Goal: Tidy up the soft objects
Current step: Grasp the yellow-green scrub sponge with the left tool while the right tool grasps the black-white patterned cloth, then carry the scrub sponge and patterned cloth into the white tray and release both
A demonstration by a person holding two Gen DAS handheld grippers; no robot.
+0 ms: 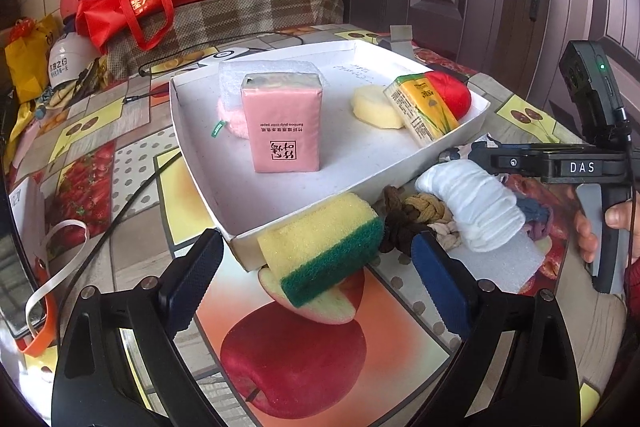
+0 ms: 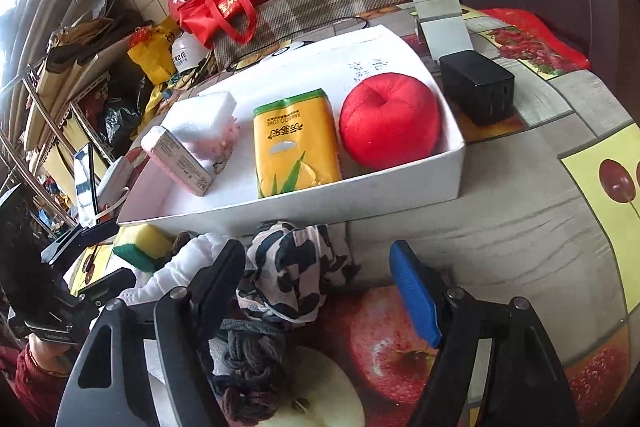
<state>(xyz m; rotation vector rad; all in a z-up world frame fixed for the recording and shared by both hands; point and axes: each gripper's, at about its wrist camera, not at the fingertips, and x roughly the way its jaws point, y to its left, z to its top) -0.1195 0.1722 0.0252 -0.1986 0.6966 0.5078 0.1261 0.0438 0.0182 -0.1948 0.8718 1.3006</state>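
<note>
1. Left wrist view, lower centre: the left gripper [image 1: 316, 275] is spread wide and grips nothing; a yellow-and-green sponge [image 1: 324, 247] lies between its fingertips, against the near wall of the white tray [image 1: 192, 131].
2. Same view, centre: the tray already holds a pink tissue pack [image 1: 282, 123] standing upright, a pale round pad [image 1: 376, 107], a yellow tissue pack [image 1: 422, 105] and a red plush apple [image 1: 450, 93].
3. Same view, right of centre: a rolled white cloth [image 1: 472, 203] and knotted brown cords [image 1: 404, 219] rest on the table, outside the tray.
4. Right wrist view, lower centre: the right gripper [image 2: 320, 283] is also wide open and empty; a black-and-white spotted cloth [image 2: 296, 271] sits between its fingertips, just before the tray wall.
5. Judged step: sorting is partway done, with several soft items still outside the tray.
6. Judged next move: close on the sponge or the spotted cloth, then lift it clear over the tray wall.
</note>
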